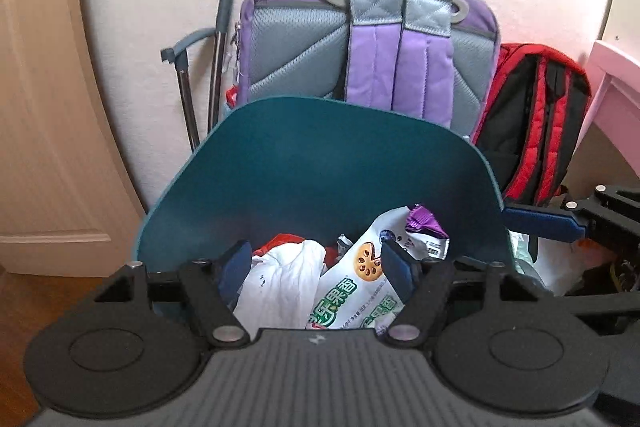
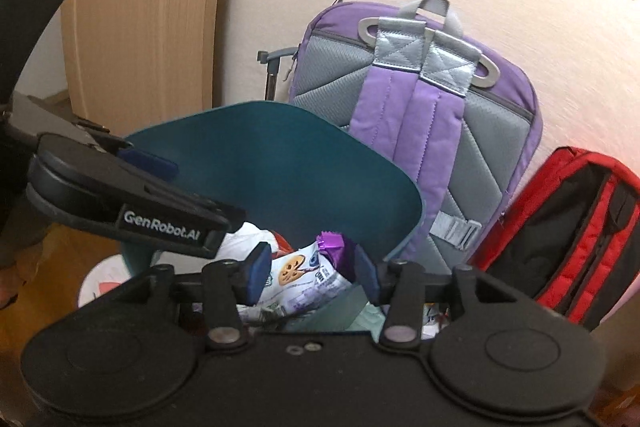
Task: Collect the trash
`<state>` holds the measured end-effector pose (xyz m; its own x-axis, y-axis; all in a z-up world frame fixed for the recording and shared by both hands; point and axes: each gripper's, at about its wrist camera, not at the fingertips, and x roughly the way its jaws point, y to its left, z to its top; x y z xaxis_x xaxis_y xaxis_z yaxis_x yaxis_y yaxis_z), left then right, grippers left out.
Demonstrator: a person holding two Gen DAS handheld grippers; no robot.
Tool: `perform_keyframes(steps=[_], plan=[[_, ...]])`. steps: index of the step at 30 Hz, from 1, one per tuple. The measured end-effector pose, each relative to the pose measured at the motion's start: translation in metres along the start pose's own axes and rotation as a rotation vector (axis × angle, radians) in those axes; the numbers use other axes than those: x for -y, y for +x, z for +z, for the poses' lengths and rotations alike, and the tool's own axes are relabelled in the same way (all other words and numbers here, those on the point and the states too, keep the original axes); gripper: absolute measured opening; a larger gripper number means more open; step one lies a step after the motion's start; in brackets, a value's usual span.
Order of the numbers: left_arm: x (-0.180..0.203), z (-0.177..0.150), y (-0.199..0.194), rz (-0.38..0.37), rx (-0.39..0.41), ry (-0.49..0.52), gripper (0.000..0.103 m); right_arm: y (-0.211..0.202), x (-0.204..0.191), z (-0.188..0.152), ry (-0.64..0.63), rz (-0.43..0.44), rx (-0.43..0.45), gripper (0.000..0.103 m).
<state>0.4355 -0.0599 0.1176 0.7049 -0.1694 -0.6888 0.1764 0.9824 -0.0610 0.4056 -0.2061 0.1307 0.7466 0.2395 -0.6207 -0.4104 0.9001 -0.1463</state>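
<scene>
Left gripper (image 1: 316, 267), labelled "GenRobot.AI", and right gripper (image 2: 310, 273) both hang open-jawed and empty over a teal bin (image 1: 320, 163). Inside lie white snack wrappers (image 1: 352, 287) printed with green Chinese characters. Purple backpack (image 1: 368, 39) behind.

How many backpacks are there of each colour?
Purple backpack: 1
Red backpack: 1
Total: 2
</scene>
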Motion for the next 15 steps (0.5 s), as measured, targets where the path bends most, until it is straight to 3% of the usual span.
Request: perform_keyframes(steps=[3, 15], plan=[[0.001, -0.003, -0.015, -0.005, 0.021, -0.004, 0.078, -0.012, 0.003, -0.002, 0.03, 0.009, 0.015, 0.05], [0.012, -0.032, -0.085, -0.025, 0.094, 0.004, 0.082, -0.079, 0.006, -0.026, 0.147, 0.057, 0.107, 0.052]])
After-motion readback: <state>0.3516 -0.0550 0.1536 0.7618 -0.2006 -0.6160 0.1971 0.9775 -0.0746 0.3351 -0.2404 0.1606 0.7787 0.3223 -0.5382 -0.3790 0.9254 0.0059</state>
